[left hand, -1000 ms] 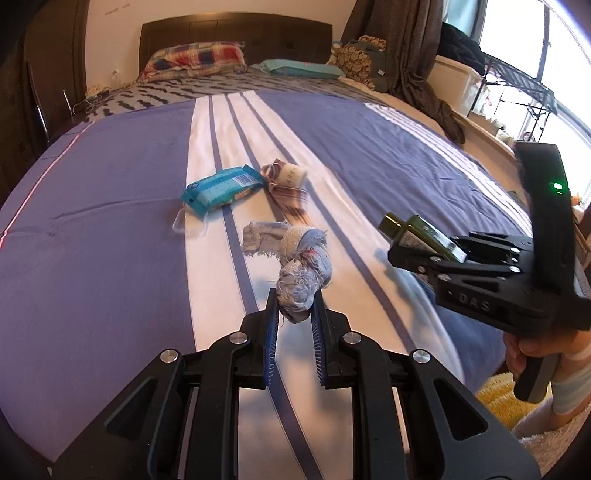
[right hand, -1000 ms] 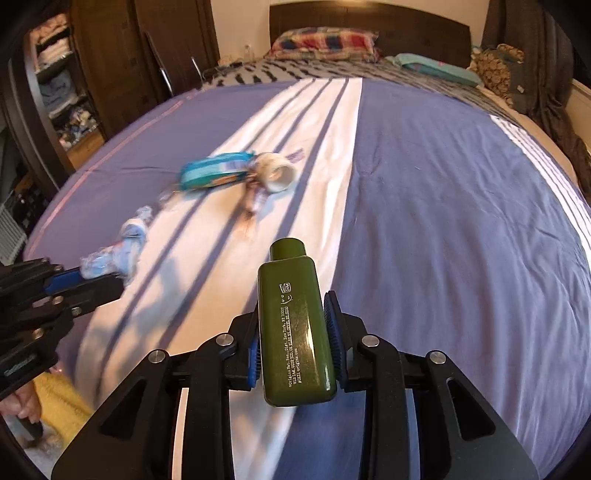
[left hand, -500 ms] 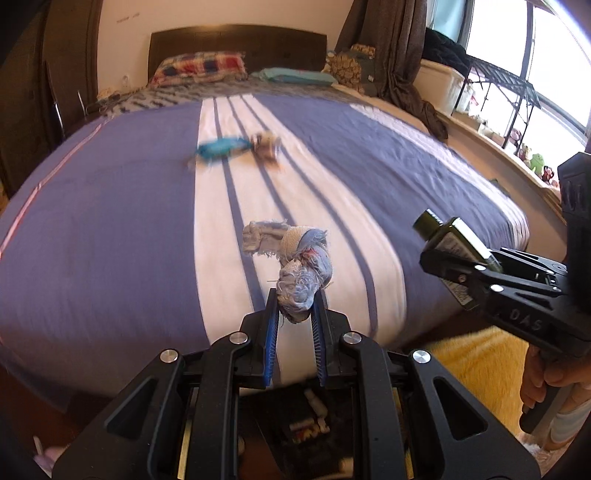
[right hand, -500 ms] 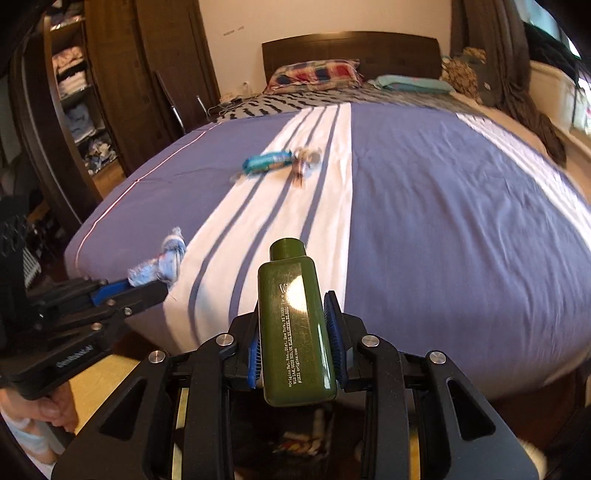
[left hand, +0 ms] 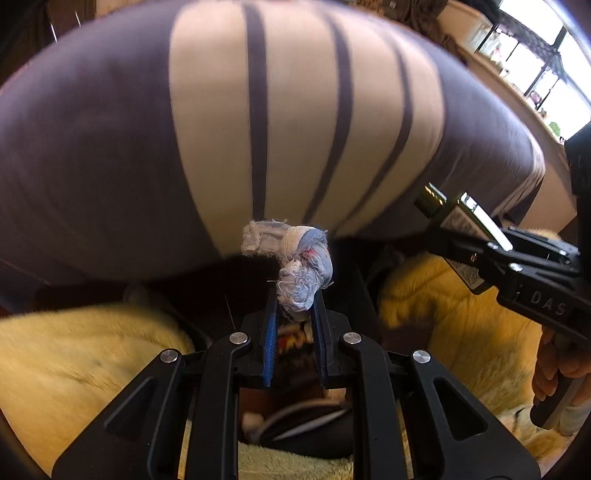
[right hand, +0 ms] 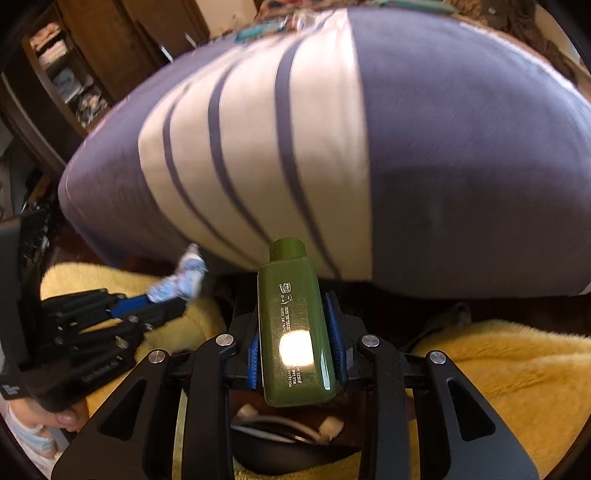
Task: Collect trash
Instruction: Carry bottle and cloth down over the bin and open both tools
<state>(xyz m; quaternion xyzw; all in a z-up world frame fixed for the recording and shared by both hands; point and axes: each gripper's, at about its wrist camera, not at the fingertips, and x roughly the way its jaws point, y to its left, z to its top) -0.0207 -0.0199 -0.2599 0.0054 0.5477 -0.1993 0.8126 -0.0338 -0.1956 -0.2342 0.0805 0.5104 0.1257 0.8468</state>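
Observation:
My left gripper [left hand: 293, 299] is shut on a knotted, frayed pale blue rag [left hand: 295, 266]. In the right wrist view that left gripper [right hand: 159, 302] and its rag [right hand: 181, 282] sit at the lower left. My right gripper [right hand: 293, 306] is shut on a dark green bottle [right hand: 295, 332], cap pointing away. The left wrist view has the right gripper [left hand: 480, 251] with the bottle [left hand: 461, 221] at the right edge. Both point steeply down past the foot of the bed, over a dark container [right hand: 280, 463] on the floor with trash inside. The same container [left hand: 314, 439] shows between the left fingers.
The purple bed with white stripes [left hand: 110, 147] fills the upper half of both views. Fluffy yellow rugs [left hand: 74, 369] [right hand: 498, 387] flank the container. A blue packet [right hand: 255, 33] lies far up the bed. Wooden shelves [right hand: 62, 74] stand at the left, and a hand [left hand: 554, 373] holds the right gripper.
Both grippers have drawn back off the bed and sunk, tilting downward, so the floor, yellow rugs and dark container have come into view. The rag and bottle stay gripped.

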